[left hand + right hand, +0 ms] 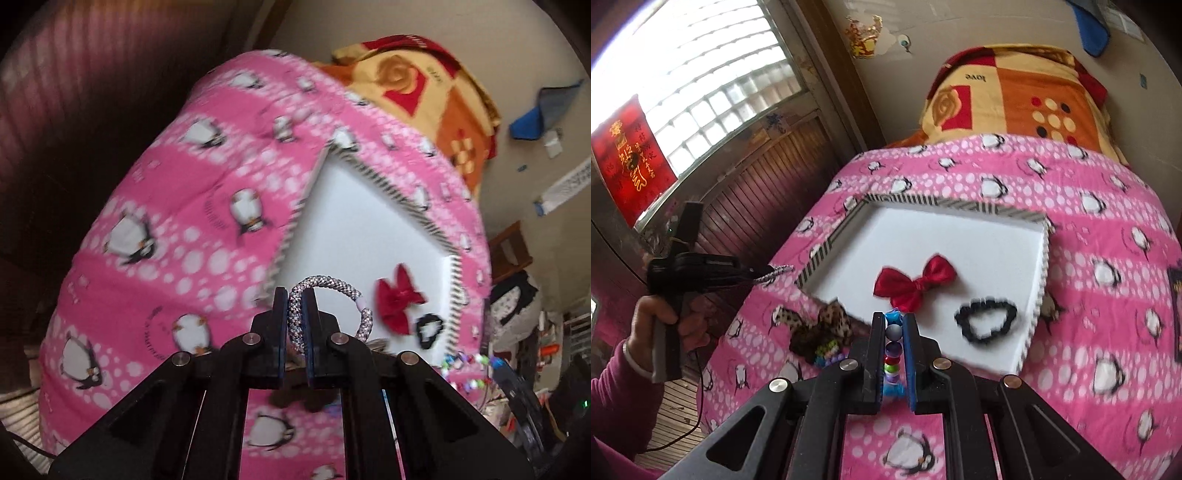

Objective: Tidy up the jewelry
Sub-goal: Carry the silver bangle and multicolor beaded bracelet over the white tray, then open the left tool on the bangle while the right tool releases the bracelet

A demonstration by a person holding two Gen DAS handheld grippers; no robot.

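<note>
My left gripper [294,295] is shut on a braided pink-grey hair tie [334,286] and holds it above the near corner of the white tray [343,221]. It shows in the right wrist view [772,275] left of the tray [923,236]. My right gripper [894,319] is shut on a string of coloured beads [892,349] at the tray's near edge; the beads also show in the left wrist view [467,363]. A red bow [914,282] and a black scrunchie [984,319] lie in the tray.
The tray lies on a pink penguin blanket [1108,295]. A leopard-print bow [833,321] and small coloured pieces [827,354] lie on the blanket left of the tray. An orange patterned blanket [1015,103] lies behind. A wooden wall [757,206] stands at left.
</note>
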